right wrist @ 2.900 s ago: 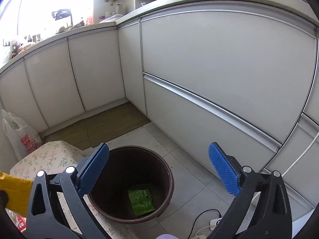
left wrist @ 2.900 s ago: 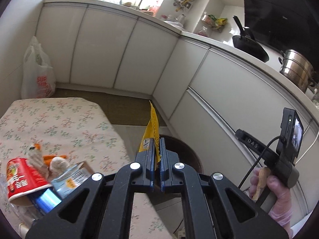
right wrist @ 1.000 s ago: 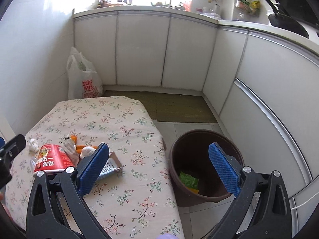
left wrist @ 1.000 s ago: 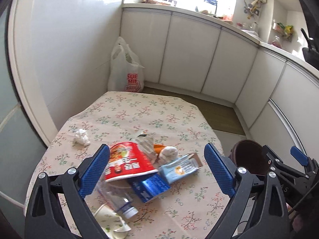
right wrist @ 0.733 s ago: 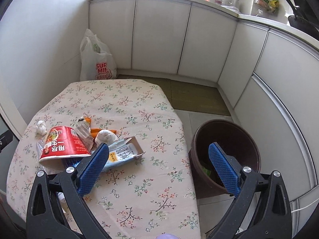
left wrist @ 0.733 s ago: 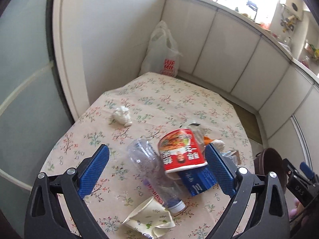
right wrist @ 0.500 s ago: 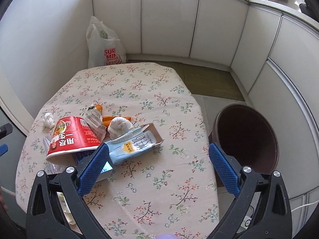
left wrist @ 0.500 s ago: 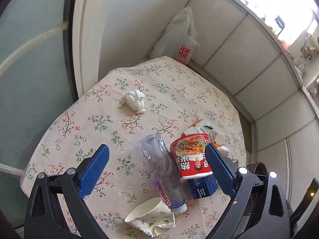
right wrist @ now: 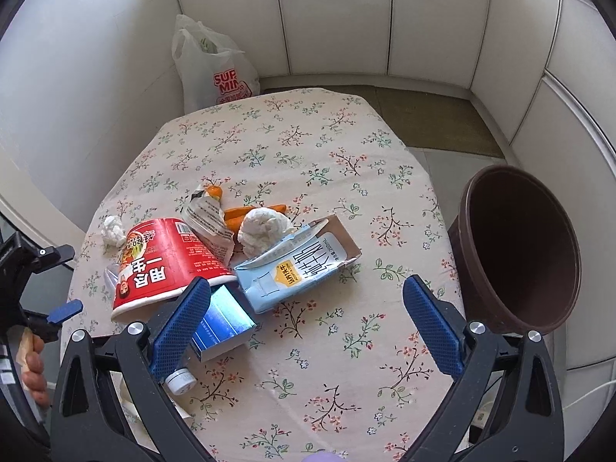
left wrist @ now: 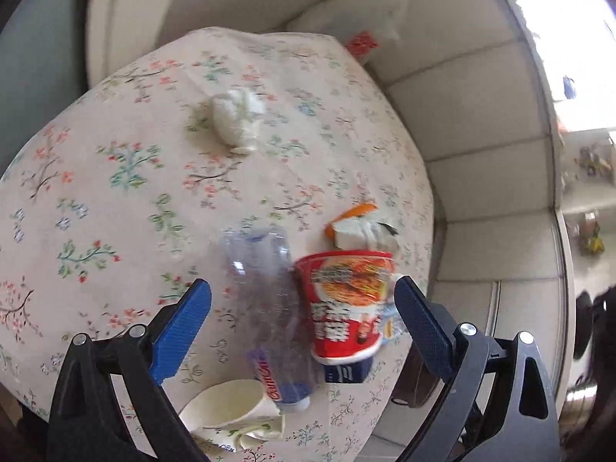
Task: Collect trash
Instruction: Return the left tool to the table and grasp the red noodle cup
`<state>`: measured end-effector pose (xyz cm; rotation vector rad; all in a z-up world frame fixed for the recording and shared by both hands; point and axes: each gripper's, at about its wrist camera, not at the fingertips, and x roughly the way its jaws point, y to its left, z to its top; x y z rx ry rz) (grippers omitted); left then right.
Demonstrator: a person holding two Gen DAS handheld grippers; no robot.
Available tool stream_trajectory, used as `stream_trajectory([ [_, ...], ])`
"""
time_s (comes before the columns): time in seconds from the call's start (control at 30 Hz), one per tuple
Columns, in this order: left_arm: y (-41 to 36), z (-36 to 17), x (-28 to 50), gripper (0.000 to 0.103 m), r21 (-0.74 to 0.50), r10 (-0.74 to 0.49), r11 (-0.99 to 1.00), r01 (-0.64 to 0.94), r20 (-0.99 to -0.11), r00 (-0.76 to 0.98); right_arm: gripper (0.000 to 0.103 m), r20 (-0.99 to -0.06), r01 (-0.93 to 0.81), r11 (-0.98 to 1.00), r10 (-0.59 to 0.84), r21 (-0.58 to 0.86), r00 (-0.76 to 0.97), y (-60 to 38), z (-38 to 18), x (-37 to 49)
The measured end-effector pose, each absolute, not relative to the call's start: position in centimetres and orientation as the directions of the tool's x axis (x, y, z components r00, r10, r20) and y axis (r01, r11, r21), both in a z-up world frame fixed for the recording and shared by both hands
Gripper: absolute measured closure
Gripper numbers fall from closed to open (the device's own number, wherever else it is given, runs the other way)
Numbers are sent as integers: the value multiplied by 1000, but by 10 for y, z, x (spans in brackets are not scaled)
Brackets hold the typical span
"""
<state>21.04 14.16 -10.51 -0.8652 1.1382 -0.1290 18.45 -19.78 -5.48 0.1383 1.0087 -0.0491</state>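
Note:
Trash lies on a floral-cloth table: a red noodle cup on its side, a light-blue milk carton, a blue box, a clear plastic bottle, a crumpled paper cup, a foil pouch, orange peels and two tissue wads. My left gripper is open above the bottle and the red cup. My right gripper is open and empty above the carton. The brown trash bin stands on the floor right of the table.
A white plastic shopping bag stands on the floor behind the table against the wall. White cabinet fronts run along the back and right. The left gripper shows at the table's left edge in the right wrist view.
The left gripper released the yellow wrapper, opened, and swung from the bin to above the bottle and red cup. The right gripper turned from the bin to over the table, still open.

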Motion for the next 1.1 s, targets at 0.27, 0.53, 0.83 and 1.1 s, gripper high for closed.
stream_trajectory([
  [0.27,84,-105,214,10,-647,-568,729,-224,-754,331,7,-862,157,971,78,179,500,-220,-58,187],
  [0.53,78,-117,244,10,-653,-570,722,-230,-749,337,7,-868,194,951,122,242,482,-236,-62,189],
  [0.83,65,-148,285,10,-610,-549,739,-288,-792,267,7,-876,213,946,119,243,468,-242,-66,192],
  [1.1,48,-145,294,19,-559,-510,804,-202,-823,249,7,-889,226,946,111,231,443,-241,-73,194],
])
